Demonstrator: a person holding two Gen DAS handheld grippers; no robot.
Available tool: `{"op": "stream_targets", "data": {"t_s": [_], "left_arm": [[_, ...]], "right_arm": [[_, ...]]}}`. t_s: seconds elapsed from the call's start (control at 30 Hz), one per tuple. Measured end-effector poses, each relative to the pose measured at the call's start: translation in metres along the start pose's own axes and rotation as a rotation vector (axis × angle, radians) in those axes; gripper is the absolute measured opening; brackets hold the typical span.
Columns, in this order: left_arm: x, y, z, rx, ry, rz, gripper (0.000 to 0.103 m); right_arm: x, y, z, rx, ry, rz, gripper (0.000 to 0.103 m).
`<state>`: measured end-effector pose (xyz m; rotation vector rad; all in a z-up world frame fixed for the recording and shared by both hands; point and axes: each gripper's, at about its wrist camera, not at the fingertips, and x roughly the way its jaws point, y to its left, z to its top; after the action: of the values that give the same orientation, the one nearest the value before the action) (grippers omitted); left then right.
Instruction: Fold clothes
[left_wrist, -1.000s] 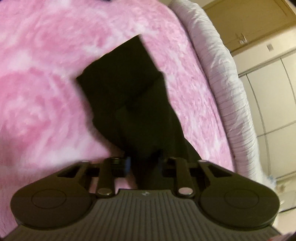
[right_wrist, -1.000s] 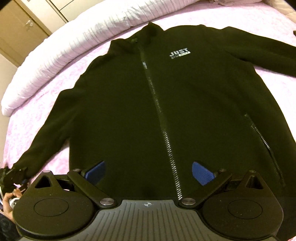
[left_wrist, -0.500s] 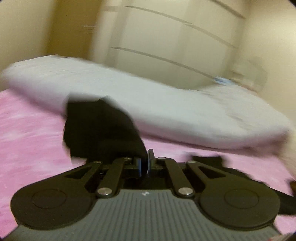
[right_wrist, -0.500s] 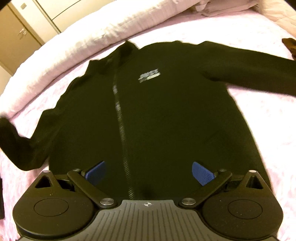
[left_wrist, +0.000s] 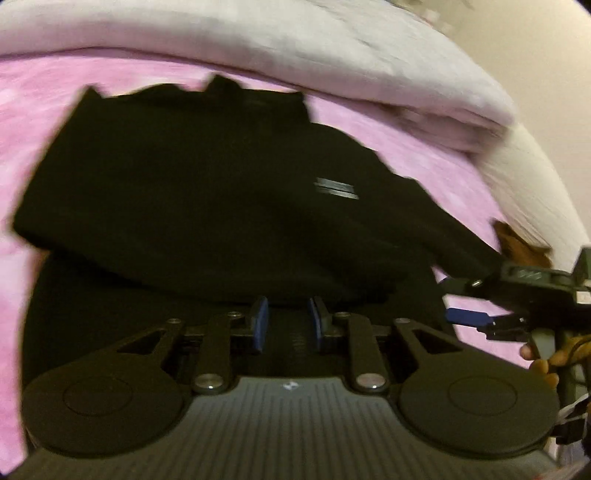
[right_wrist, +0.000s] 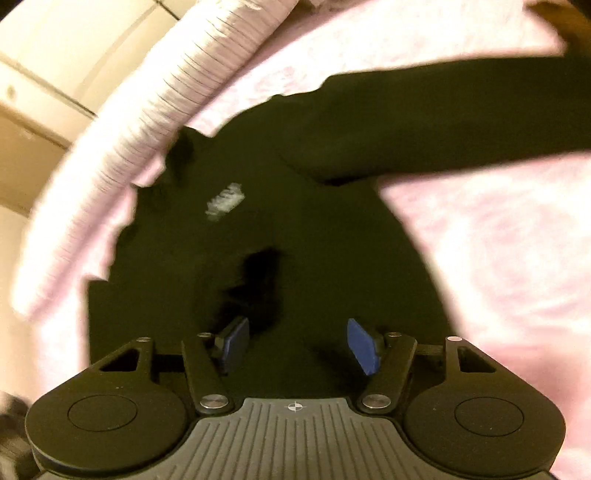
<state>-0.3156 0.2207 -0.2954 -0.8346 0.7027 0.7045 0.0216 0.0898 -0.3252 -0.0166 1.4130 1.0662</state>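
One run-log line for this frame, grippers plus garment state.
left gripper: open, empty, over jacket | right gripper: open, empty | black zip jacket: one sleeve folded across front, other sleeve outstretched | on pink bedspread

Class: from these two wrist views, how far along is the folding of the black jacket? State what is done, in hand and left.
Done: the jacket lies front up on the pink bedspread, one side seemingly folded over its chest. In hand: nothing; the left gripper and right gripper are open. Left: the outstretched sleeve and the final folds.
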Motion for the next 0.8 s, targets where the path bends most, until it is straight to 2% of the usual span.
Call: {"op": "stream_targets", "data": {"t_s": [0.03, 0.1, 0.17, 0.27, 0.37, 0.4, 0.43, 0.47, 0.5, 0.63, 0.73, 0.77, 0.8], "left_arm": [[0.005, 0.011, 0.010, -0.020, -0.008, 0.029, 0.020], [-0.005, 0.020, 0.010, -0.060, -0.023, 0.078, 0.020], [-0.007, 0.034, 0.016, -0.092, -0.032, 0.112, 0.020], [-0.013, 0.045, 0.020, -0.101, -0.044, 0.146, 0.020], [-0.013, 0.051, 0.024, -0.115, -0.051, 0.150, 0.020], [-0.013, 0.053, 0.026, -0.118, -0.054, 0.151, 0.020], [-0.012, 0.055, 0.028, -0.121, -0.058, 0.152, 0.020], [-0.012, 0.056, 0.030, -0.124, -0.062, 0.153, 0.020], [-0.013, 0.057, 0.034, -0.122, -0.077, 0.152, 0.020], [-0.018, 0.058, 0.047, -0.113, -0.124, 0.155, 0.020], [-0.014, 0.059, 0.051, -0.103, -0.120, 0.164, 0.020], [-0.008, 0.059, 0.051, -0.097, -0.111, 0.168, 0.020], [-0.002, 0.059, 0.051, -0.090, -0.102, 0.173, 0.020]], "right_arm": [[0.006, -0.002, 0.001, 0.051, 0.002, 0.050, 0.064], [0.019, -0.007, 0.004, 0.149, 0.006, 0.147, 0.064], [0.035, -0.007, 0.002, 0.202, 0.018, 0.192, 0.065], [0.047, 0.001, 0.005, 0.161, -0.002, 0.184, 0.068], [0.059, 0.009, 0.008, 0.120, -0.021, 0.177, 0.068], [0.063, 0.012, 0.009, 0.106, -0.028, 0.174, 0.063], [0.067, 0.015, 0.010, 0.093, -0.034, 0.172, 0.049], [0.072, 0.018, 0.011, 0.079, -0.041, 0.169, 0.024], [0.074, 0.022, 0.012, 0.056, -0.053, 0.169, 0.023], [0.018, 0.071, 0.037, -0.293, -0.291, 0.221, 0.021], [-0.010, 0.075, 0.055, -0.368, -0.419, 0.214, 0.021], [-0.011, 0.068, 0.062, -0.363, -0.426, 0.187, 0.021], [-0.004, 0.057, 0.069, -0.337, -0.397, 0.143, 0.021]]}}
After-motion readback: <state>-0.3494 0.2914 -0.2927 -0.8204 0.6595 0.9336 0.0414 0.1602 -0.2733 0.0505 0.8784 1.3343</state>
